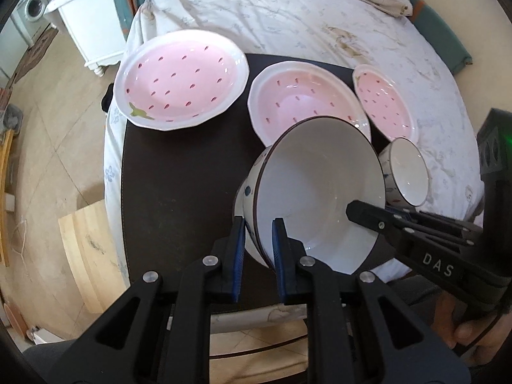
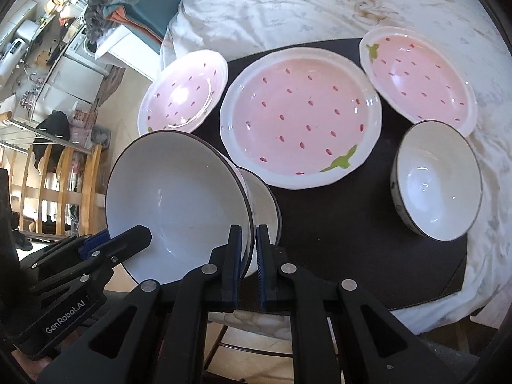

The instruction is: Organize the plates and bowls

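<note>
A white bowl (image 1: pixel 313 192) with a dark rim hangs tilted above the dark mat (image 1: pixel 179 192), and a second bowl (image 2: pixel 264 198) seems nested under it. My left gripper (image 1: pixel 258 224) is shut on its near rim. My right gripper (image 2: pixel 249 230) is shut on the opposite rim of the same bowl (image 2: pixel 179 198). Each gripper shows in the other's view, the right gripper (image 1: pixel 358 211) and the left gripper (image 2: pixel 140 236) each with one finger inside the bowl. A smaller white bowl (image 2: pixel 438 179) stands on the mat. Three pink strawberry plates (image 2: pixel 185 96), (image 2: pixel 300 118), (image 2: pixel 422 80) lie behind.
The mat (image 2: pixel 352 230) lies on a bed with a white sheet (image 1: pixel 288 16). A white cabinet (image 1: pixel 92 22) stands at the far left, and a wooden board (image 1: pixel 89 252) lies on the floor. A hand (image 1: pixel 473 336) holds the right gripper's handle.
</note>
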Tool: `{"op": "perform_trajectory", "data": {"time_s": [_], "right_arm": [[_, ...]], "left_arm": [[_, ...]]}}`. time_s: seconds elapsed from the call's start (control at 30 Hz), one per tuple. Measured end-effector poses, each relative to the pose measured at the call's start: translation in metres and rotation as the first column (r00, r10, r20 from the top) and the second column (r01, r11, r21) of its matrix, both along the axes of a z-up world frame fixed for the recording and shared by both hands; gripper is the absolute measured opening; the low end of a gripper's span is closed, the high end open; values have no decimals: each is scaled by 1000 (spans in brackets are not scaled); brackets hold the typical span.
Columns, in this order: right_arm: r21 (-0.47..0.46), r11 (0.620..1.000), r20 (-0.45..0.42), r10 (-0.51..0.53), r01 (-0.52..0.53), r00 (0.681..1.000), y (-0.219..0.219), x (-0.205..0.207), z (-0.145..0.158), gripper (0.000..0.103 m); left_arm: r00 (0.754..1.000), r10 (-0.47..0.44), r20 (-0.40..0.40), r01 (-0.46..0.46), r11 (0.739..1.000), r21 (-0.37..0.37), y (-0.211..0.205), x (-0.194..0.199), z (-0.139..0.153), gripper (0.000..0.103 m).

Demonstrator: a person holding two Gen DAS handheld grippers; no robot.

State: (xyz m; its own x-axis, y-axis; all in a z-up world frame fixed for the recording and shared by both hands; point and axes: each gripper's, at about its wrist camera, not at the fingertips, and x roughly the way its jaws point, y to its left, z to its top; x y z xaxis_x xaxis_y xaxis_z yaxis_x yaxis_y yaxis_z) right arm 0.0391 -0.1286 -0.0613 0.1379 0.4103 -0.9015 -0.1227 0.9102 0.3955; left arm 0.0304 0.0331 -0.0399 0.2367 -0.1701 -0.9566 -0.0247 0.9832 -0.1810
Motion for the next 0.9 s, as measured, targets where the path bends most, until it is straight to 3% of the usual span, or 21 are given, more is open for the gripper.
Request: {"op": "perform_trajectory", "data": {"time_s": [0.4,0.57,0.67,0.83,0.9], "right_arm": [[19,999,-93,-25,27,995,0,8,-27,13],[11,999,-108,-41,42,993,-1,8,-31,13],[30,998,-130,-59,64,990,-6,7,-34,13],[40,997,-140,-58,65,988,-7,6,-35,13],[57,996,-153,-61,71,986,-9,5,-35,17]], "left_arm": [[999,6,-39,-6,1000,24,0,10,-28,14],[996,29,-85,-30,1000,-8,3,14,-42,14],[997,18,-72,-17,1000,14,0,13,-41,14],[997,25,-78,-26,1000,-13,4,14,-41,14],[997,29,-70,-29,1000,-8,6,12,-40,14]]}}
